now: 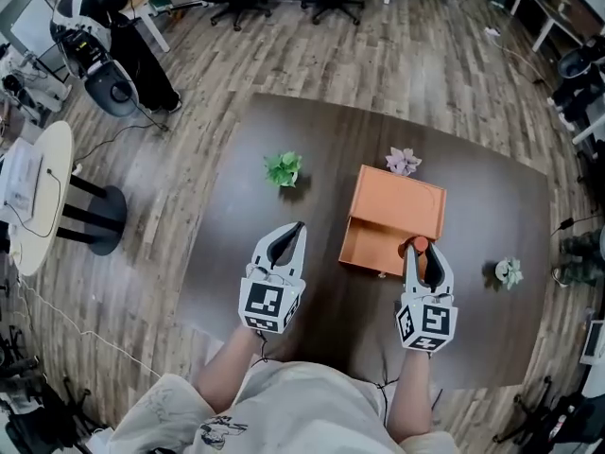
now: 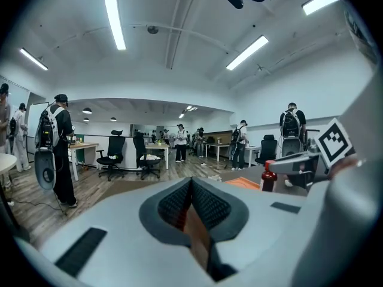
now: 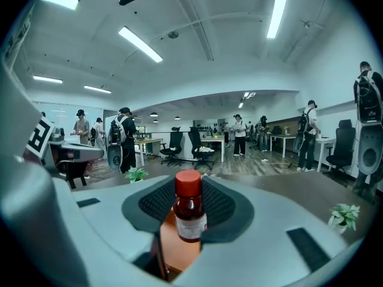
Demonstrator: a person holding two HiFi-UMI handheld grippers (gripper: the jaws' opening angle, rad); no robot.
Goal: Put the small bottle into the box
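Tabletop [image 1: 284,263]; bottle [image 3: 190,215] (upright) in right claw [image 1: 423,250]

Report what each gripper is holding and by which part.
Right gripper: the small bottle, pinched at its body, below the red cap. Left gripper: nothing, jaws closed together.

Dark table [image 1: 236,253] bearing an orange box [image 1: 392,218], a green plant [image 1: 283,168], a pink-flowered plant [image 1: 404,161] and a pale plant [image 1: 509,271].

No readable text, small bottle [image 3: 190,213] label too blurred
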